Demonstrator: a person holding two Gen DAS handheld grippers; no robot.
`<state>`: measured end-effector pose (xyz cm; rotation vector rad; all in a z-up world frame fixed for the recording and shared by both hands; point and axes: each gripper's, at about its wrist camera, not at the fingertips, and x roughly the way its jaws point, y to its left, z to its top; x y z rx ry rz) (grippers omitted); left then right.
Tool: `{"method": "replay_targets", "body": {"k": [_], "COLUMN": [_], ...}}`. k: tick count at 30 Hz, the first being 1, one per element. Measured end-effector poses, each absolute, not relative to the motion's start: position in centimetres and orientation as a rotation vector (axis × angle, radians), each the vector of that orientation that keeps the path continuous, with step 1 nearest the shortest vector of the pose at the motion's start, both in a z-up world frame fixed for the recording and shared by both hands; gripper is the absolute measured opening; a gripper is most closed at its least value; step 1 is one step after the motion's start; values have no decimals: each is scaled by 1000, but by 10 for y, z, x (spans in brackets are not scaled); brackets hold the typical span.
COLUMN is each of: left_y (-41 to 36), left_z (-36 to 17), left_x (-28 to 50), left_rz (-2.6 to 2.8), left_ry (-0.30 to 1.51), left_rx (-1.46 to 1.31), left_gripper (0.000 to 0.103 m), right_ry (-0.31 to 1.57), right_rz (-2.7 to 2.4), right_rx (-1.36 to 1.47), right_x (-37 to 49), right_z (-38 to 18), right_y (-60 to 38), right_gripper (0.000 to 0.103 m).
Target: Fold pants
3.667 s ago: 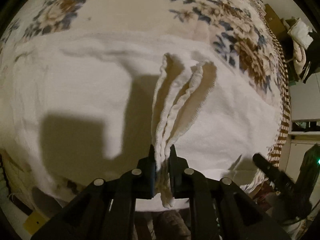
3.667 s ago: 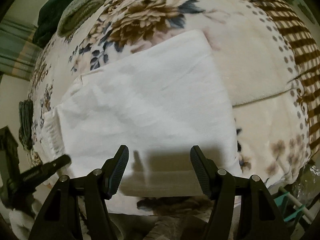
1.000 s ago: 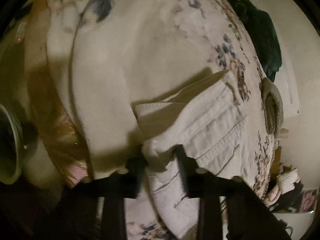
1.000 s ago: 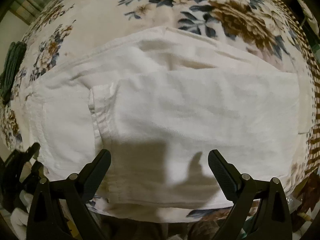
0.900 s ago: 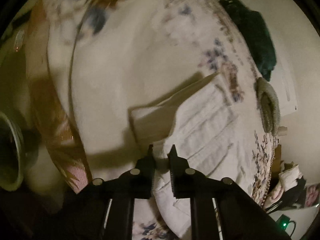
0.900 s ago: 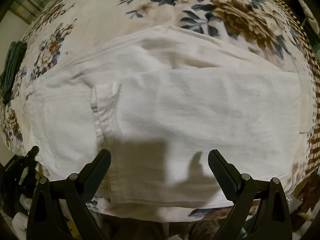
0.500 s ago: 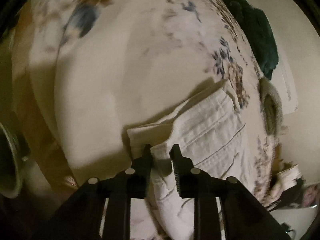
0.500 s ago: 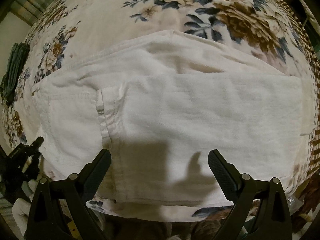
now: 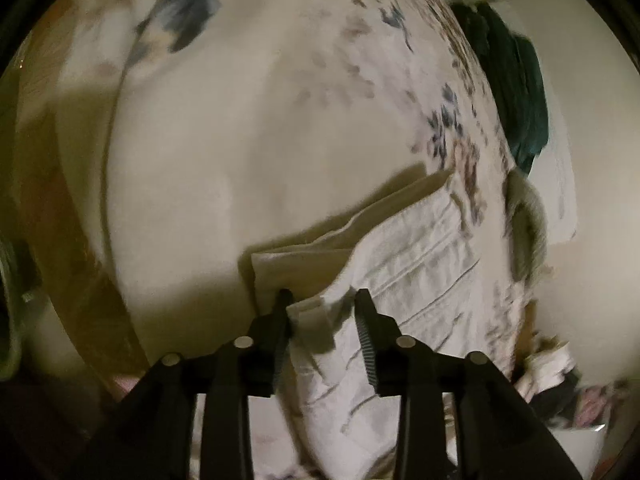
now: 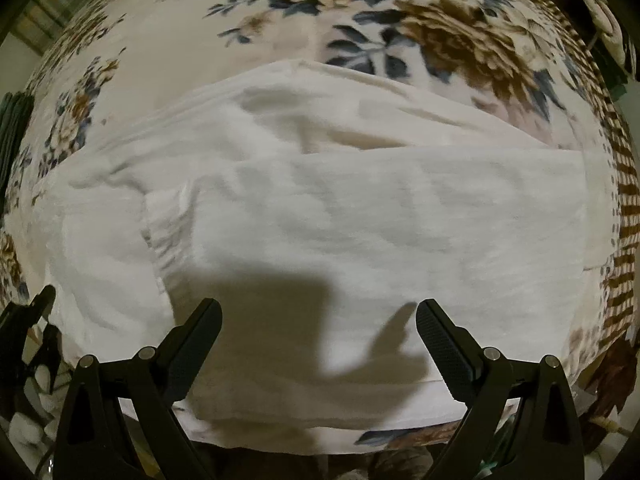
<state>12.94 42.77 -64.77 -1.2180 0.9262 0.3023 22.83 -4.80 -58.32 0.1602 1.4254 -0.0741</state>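
Observation:
The white pants (image 10: 320, 216) lie folded across a floral blanket (image 10: 280, 20) on the bed. In the left wrist view the pants (image 9: 420, 248) show their stitched waistband end. My left gripper (image 9: 322, 300) has its jaws parted around the waistband corner, which sits loose between them. My right gripper (image 10: 318, 312) is open wide and empty, just above the near edge of the folded pants. The left gripper's dark body also shows at the left edge of the right wrist view (image 10: 24, 320).
Dark green clothing (image 9: 516, 92) and a grey-green knit item (image 9: 528, 224) lie at the far side of the bed. A brown striped blanket border (image 10: 624, 200) runs along the right. The bed edge drops off at left (image 9: 60, 240).
My left gripper carried the waistband over onto the pants, then its jaws parted and let go of the corner. My right gripper stayed open and moved slightly closer.

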Motion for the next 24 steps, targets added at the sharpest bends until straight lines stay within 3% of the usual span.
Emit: {"method": "replay_targets", "body": {"k": [5, 7, 11, 14, 15, 16, 17, 24], "left_y": [430, 429, 434, 438, 437, 437, 436, 414], "left_z": [-663, -663, -660, -664, -663, -661, -660, -615], "left_x": [133, 144, 153, 150, 151, 153, 153, 152], "left_rz": [262, 240, 251, 238, 238, 238, 217, 148], "left_ry": [860, 845, 875, 847, 849, 852, 837, 768], "left_rx": [-1280, -1252, -1260, -1285, -1267, -1241, -1251, -1119], "left_gripper": [51, 67, 69, 62, 48, 13, 8, 12], "right_ry": [1432, 1429, 1429, 1426, 1427, 1431, 1433, 1446], "right_rz": [-70, -72, -88, -88, -85, -83, -81, -84], "right_rx": [169, 151, 174, 179, 168, 160, 156, 170], "right_x": [227, 226, 225, 225, 225, 225, 223, 221], "right_z": [-584, -584, -583, -582, -583, -584, -585, -587], "right_y": [-51, -52, -58, -61, -60, -59, -58, -55], "right_gripper": [99, 99, 99, 99, 99, 99, 99, 99]}}
